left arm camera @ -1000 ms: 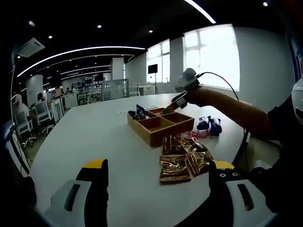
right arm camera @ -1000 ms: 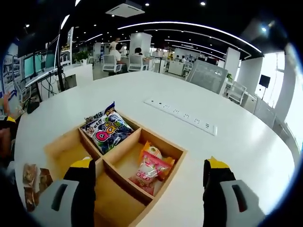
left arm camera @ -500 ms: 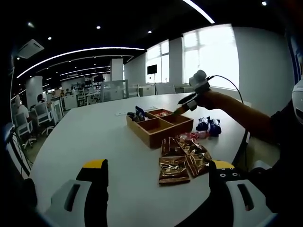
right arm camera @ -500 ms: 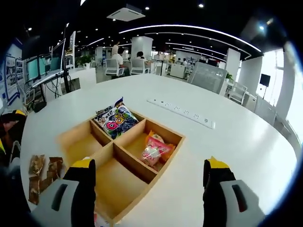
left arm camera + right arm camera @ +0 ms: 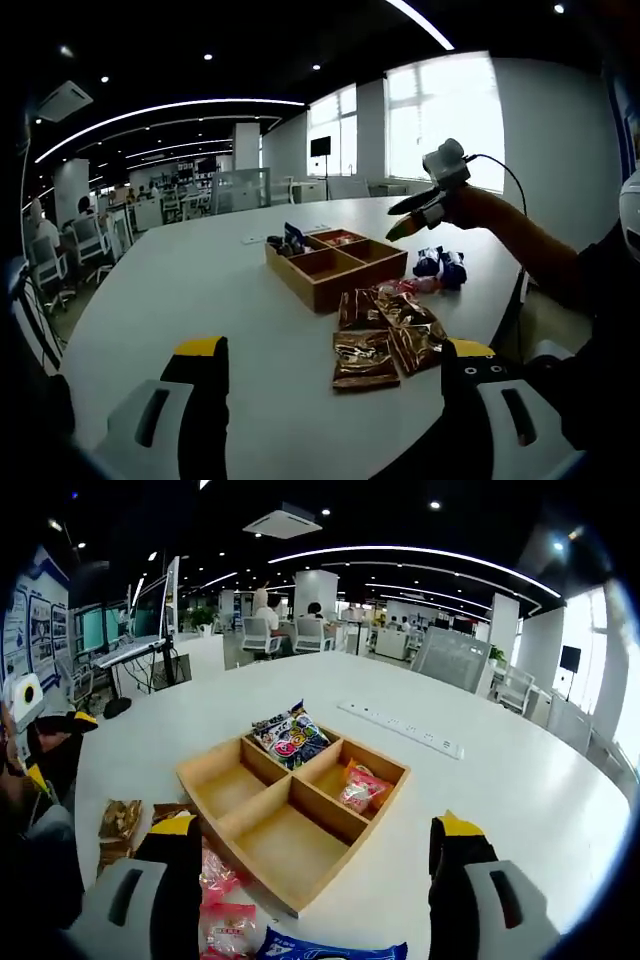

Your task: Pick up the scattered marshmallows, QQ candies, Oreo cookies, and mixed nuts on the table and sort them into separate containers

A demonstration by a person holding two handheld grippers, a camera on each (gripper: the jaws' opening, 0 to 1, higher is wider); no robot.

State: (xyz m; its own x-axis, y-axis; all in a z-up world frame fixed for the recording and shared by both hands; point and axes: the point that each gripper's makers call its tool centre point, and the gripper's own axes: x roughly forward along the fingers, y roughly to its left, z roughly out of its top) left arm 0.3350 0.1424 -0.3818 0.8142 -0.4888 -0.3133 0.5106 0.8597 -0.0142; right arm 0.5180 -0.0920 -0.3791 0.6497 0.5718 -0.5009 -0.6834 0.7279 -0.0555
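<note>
A wooden four-compartment tray [image 5: 236, 842] sits on the white table. Its far compartment holds a QQ candy bag [image 5: 291, 737] and its right one a pink marshmallow packet [image 5: 362, 787]; the two nearer compartments are bare. My right gripper [image 5: 315, 880] hovers open above the tray's near corner, with pink packets [image 5: 226, 912] and a blue Oreo packet [image 5: 330, 948] below it. My left gripper [image 5: 335, 400] stands open low over the table, just short of the brown nut packets [image 5: 385, 335]. Beyond them lie the tray [image 5: 345, 290], blue packets [image 5: 442, 263] and the raised right gripper [image 5: 425, 205].
A white power strip [image 5: 400, 730] lies on the table beyond the tray. More brown nut packets [image 5: 120, 820] lie left of the tray, near the left gripper [image 5: 55, 750]. Office desks, chairs and seated people fill the background. The table edge runs close behind the blue packets.
My right gripper has drawn back and up from the tray, so the whole tray and the loose packets in front of it come into its view. The left gripper has not moved.
</note>
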